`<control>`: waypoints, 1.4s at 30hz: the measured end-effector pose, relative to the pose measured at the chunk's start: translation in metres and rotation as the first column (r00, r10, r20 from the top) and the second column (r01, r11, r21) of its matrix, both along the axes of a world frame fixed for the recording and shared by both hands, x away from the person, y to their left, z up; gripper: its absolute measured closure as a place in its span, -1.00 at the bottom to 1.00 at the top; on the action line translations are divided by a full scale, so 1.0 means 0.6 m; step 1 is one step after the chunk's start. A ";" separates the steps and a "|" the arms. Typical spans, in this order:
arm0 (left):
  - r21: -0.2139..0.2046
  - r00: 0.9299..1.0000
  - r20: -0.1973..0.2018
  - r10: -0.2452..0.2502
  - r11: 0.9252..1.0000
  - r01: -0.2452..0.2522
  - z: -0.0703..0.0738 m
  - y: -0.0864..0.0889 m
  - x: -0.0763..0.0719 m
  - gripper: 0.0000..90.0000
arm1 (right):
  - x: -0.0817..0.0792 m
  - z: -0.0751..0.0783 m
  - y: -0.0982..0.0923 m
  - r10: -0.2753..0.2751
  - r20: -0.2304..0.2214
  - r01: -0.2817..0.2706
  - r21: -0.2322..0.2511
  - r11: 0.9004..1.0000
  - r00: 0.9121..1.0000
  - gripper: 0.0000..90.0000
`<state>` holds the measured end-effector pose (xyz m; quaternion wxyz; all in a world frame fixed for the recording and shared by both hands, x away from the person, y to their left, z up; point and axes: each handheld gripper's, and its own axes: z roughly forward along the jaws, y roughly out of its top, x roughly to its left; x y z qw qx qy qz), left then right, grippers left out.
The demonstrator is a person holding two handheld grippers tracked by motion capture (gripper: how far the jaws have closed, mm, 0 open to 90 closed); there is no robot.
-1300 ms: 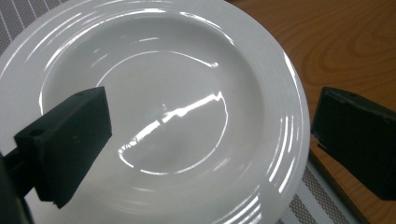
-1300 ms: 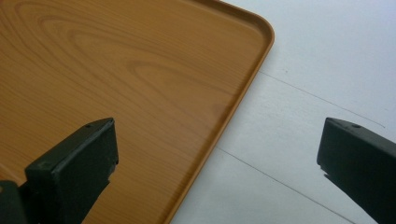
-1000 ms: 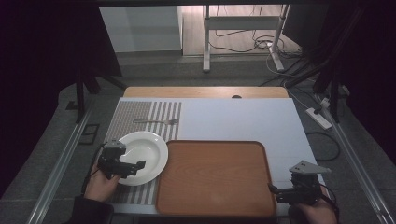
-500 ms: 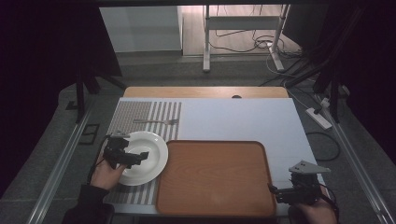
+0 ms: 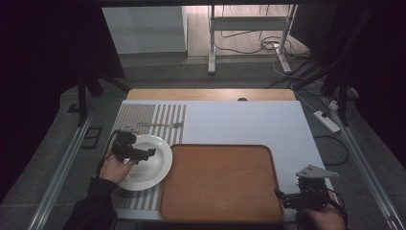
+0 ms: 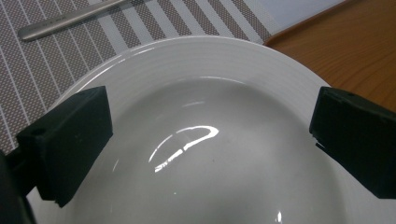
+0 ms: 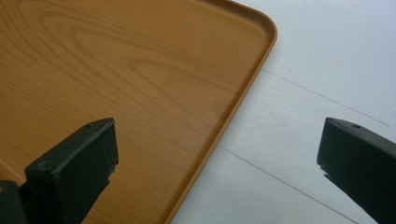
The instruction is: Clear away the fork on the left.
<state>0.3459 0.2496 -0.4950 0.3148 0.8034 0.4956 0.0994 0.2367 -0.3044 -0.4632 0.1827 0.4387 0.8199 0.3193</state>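
Left gripper (image 5: pixel 152 152), jaws spread, is hovering over the white plate (image 5: pixel 160 165) (no readable markings) near the bench's left edge; right gripper (image 5: pixel 278 194) is gaping beside the tray (image 5: pixel 220 182).

The plate (image 6: pixel 201 140) looks like glazed white ceramic, glossy, with light glinting off its smooth bowl and fine ridges round the rim. Under it the placemat (image 6: pixel 51 65) is a woven, matt, striped cloth. At its 11 o'clock lies a fork (image 6: pixel 70 18) of brushed metal. The tray (image 7: pixel 121 79) shows a smooth wood grain with a satin sheen. The table (image 7: pixel 317 74) is matt white.
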 end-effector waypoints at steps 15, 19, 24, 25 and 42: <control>0.009 1.000 -0.015 -0.004 1.000 0.004 -0.008 -0.002 0.054 -1.00 | 0.001 0.000 0.000 0.000 -0.008 0.000 0.003 1.000 1.000 -1.00; 0.008 1.000 -0.016 -0.005 1.000 0.005 -0.010 -0.002 0.068 -1.00 | 0.001 -0.001 0.000 0.000 -0.010 0.000 0.003 1.000 1.000 -1.00; 0.009 1.000 -0.016 0.001 1.000 -0.001 -0.012 -0.003 0.092 -1.00 | 0.002 -0.001 0.000 -0.001 -0.011 0.001 0.001 1.000 1.000 -1.00; 0.007 1.000 -0.014 0.006 1.000 -0.006 -0.013 -0.003 0.101 -1.00 | 0.002 -0.001 0.000 -0.001 -0.011 0.001 0.002 1.000 1.000 -1.00; 0.042 0.999 -0.032 0.013 0.999 -0.012 -0.025 -0.008 0.158 -0.86 | 0.002 -0.001 -0.001 0.000 -0.016 0.000 0.006 1.000 1.000 -1.00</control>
